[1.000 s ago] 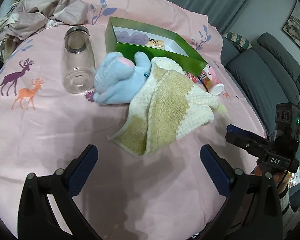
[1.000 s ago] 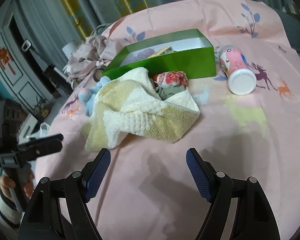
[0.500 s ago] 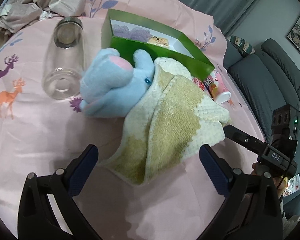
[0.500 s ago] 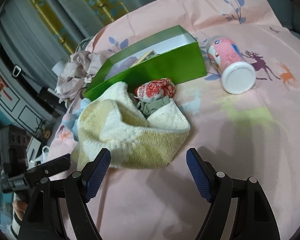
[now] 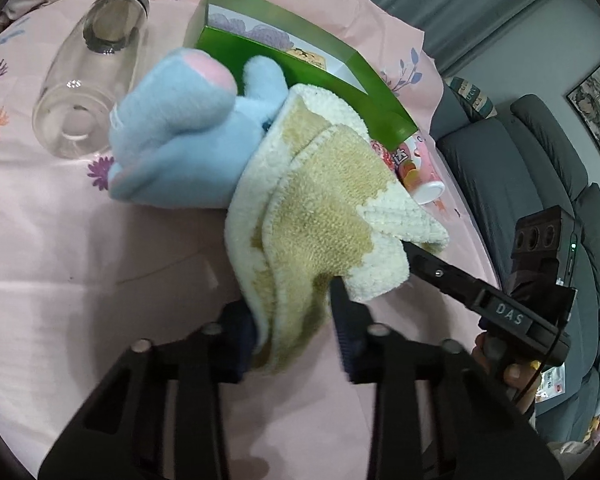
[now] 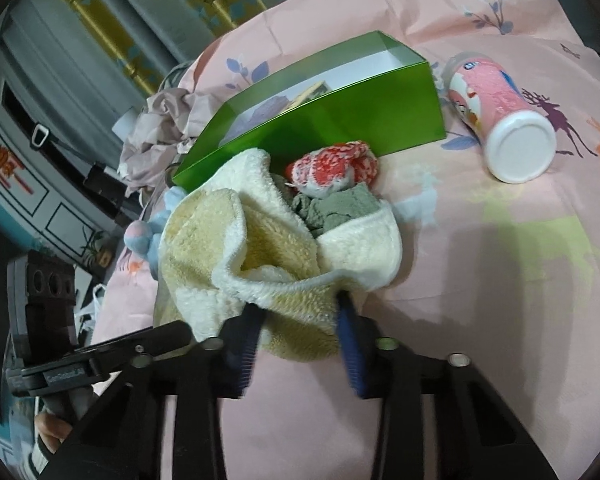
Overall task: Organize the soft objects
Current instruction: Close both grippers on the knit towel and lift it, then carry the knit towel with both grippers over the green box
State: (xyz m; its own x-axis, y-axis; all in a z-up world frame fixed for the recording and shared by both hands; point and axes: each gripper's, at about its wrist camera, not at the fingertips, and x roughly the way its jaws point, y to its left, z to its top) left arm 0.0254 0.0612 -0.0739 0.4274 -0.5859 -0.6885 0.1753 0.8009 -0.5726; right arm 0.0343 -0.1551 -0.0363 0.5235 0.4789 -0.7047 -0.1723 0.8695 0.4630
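Note:
A cream and tan towel (image 5: 320, 208) lies crumpled on the pink cloth, over a blue plush toy (image 5: 180, 136). My left gripper (image 5: 296, 328) is shut on the towel's near corner. My right gripper (image 6: 296, 320) is shut on another edge of the same towel (image 6: 260, 248). A red and white knit piece (image 6: 334, 170) and a grey cloth (image 6: 332, 210) sit in the towel's fold. The right gripper also shows in the left wrist view (image 5: 408, 256), and the left gripper in the right wrist view (image 6: 188, 334). The plush shows in the right wrist view (image 6: 144, 240).
An open green box (image 5: 300, 60) stands behind the pile, also in the right wrist view (image 6: 340, 120). A clear glass jar (image 5: 88, 72) lies at left. A pink bottle (image 6: 504, 124) lies at right. Crumpled beige fabric (image 6: 160, 128) sits farther back. A grey sofa (image 5: 520, 168) borders the table.
Both grippers moved in to the towel and closed on its edges; they were open before. The towel is bunched up between them.

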